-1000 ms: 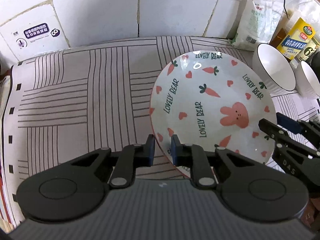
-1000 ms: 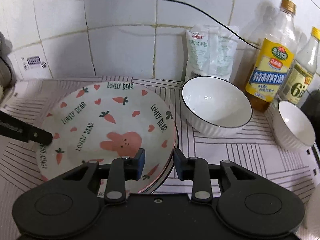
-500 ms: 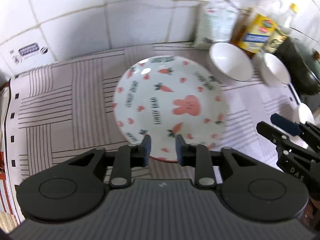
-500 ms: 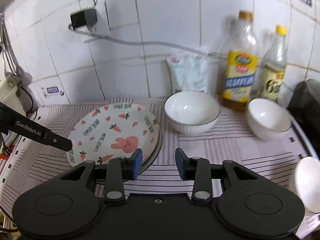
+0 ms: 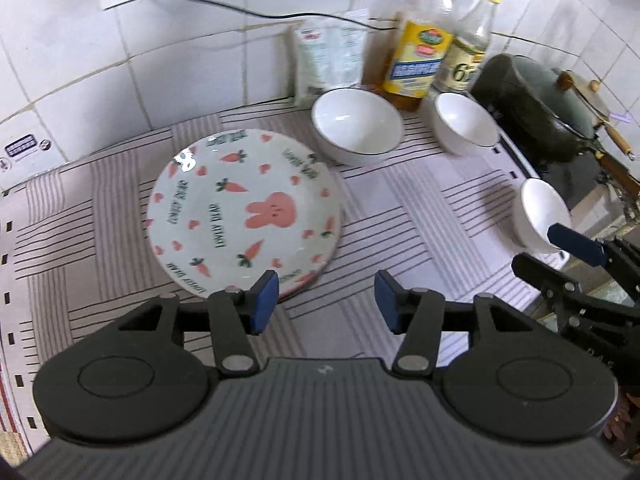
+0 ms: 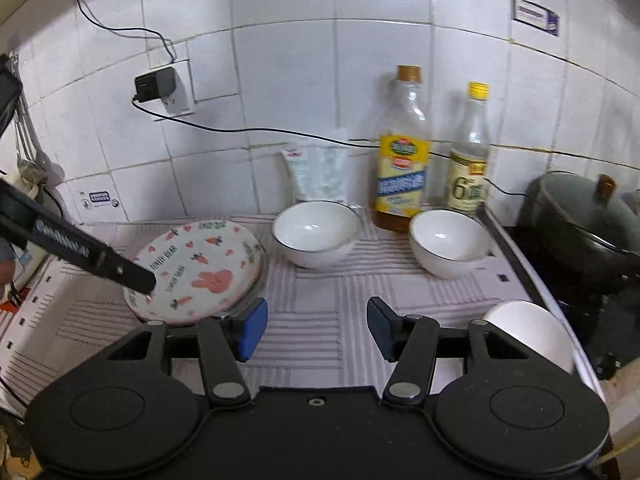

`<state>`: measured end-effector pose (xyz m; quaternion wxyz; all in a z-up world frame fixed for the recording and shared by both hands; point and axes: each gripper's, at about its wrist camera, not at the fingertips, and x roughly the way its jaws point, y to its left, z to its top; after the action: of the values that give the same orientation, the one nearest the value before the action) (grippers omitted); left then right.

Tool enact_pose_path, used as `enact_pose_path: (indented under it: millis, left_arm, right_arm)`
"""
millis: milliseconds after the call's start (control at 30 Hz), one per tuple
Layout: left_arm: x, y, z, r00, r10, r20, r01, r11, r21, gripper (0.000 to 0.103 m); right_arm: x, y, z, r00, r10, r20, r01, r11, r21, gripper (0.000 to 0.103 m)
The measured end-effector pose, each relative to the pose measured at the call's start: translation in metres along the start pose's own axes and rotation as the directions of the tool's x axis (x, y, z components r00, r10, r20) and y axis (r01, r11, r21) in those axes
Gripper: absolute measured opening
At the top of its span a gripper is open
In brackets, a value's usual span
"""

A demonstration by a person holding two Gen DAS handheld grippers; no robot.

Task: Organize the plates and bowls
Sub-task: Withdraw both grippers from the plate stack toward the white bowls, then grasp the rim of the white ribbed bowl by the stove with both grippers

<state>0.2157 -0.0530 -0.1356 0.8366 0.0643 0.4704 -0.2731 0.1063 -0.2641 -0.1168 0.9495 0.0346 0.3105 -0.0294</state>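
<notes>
1. Left tool: jaws spread wide, holding nothing, raised over the tabletop's near part. Its left pad sits over the near rim of the plate stack in that view; contact cannot be told.
2. Right tool: jaws spread wide, empty, above bare striped mat between the stack and the near bowl.
3. Task items, near to far: near bowl at the right front corner of the mat, just beside the edge. Plate stack on the left-centre mat; a second rim shows under the top plate in the right view. Large bowl behind and right of the stack, close to it. Mid bowl further right, just in front of the bottles.
4. Count: bowls 3. Plates at least 2; exact number hidden by stacking. Bottles 2: oil bottle and clear bottle. One pouch against the wall. One pot at far right.
5. Judged step: plates look finished; bowls not yet nested.
6. Risks: near bowl could be nudged off the corner by a sideways approach. Glazed rims may slip from the pads if pinched shallow. Lifting the mid bowl could clip the bottles behind it. The two tools are near and could collide.
</notes>
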Motion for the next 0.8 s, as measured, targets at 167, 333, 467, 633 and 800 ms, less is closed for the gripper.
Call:
enact_pose_path:
  millis: [167, 333, 467, 633, 800]
  left_arm:
    - [0.000, -0.029, -0.003, 0.999, -0.040, 0.002, 0.040, 0.999, 0.029, 0.066]
    - [0.004, -0.052, -0.005, 0.993, -0.121, 0.011, 0.120, 0.992, 0.024, 0.082]
    - [0.017, -0.073, -0.003, 0.991, -0.136, 0.002, 0.135, 0.989, 0.054, 0.087]
    - [0.049, -0.103, 0.001, 0.989, -0.142, -0.031, 0.144, 0.987, 0.070, 0.088]
    - [0.077, -0.135, 0.005, 0.988, -0.152, -0.028, 0.153, 0.986, 0.071, 0.088]
  right_arm:
    - [-0.016, -0.024, -0.011, 1.000, -0.028, 0.002, 0.028, 0.999, 0.018, 0.068]
    - [-0.025, -0.047, -0.023, 0.996, -0.087, -0.023, 0.088, 0.996, 0.032, 0.071]
    - [-0.025, -0.065, -0.039, 0.993, -0.117, -0.032, 0.118, 0.992, 0.034, 0.073]
    - [-0.015, -0.095, -0.061, 0.986, -0.152, -0.064, 0.157, 0.984, 0.083, 0.073]
    - [0.000, -0.126, -0.081, 0.983, -0.164, -0.085, 0.174, 0.976, 0.134, 0.073]
